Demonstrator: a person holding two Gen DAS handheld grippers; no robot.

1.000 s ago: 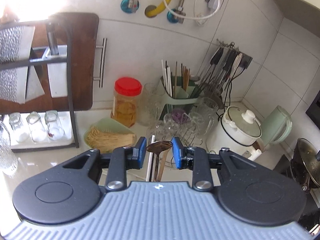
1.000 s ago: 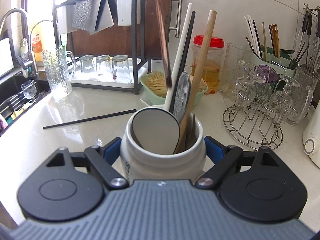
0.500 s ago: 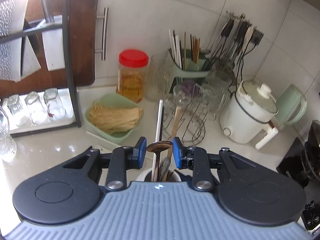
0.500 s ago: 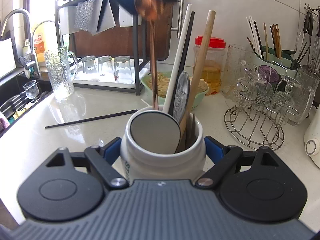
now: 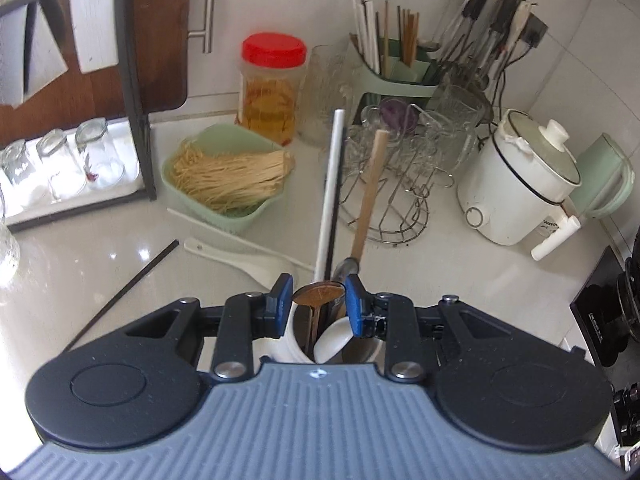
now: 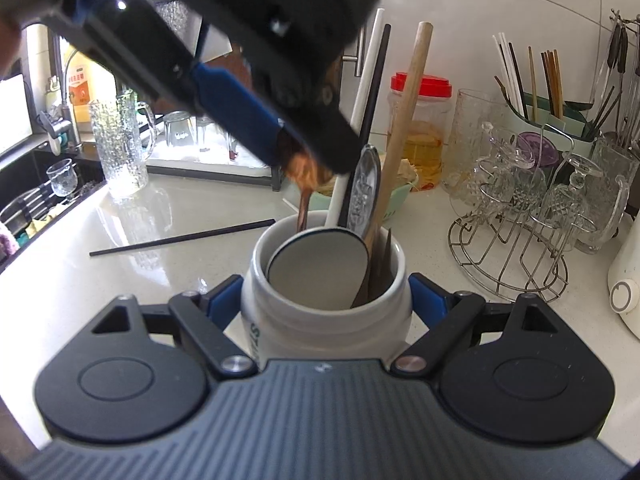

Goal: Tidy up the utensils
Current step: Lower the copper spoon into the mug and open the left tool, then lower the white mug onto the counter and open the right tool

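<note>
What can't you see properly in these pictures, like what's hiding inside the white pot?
- Bottom of the white pot: both views, its wall and the white spoon hide it.
- Copper spoon: in the right wrist view the left gripper covers most of its bowl; its handle tip is sunk in the pot.
- Lettering on the pot: right wrist view, cut off by the right gripper.
- Hanging utensils: left wrist view, too small to identify.
</note>
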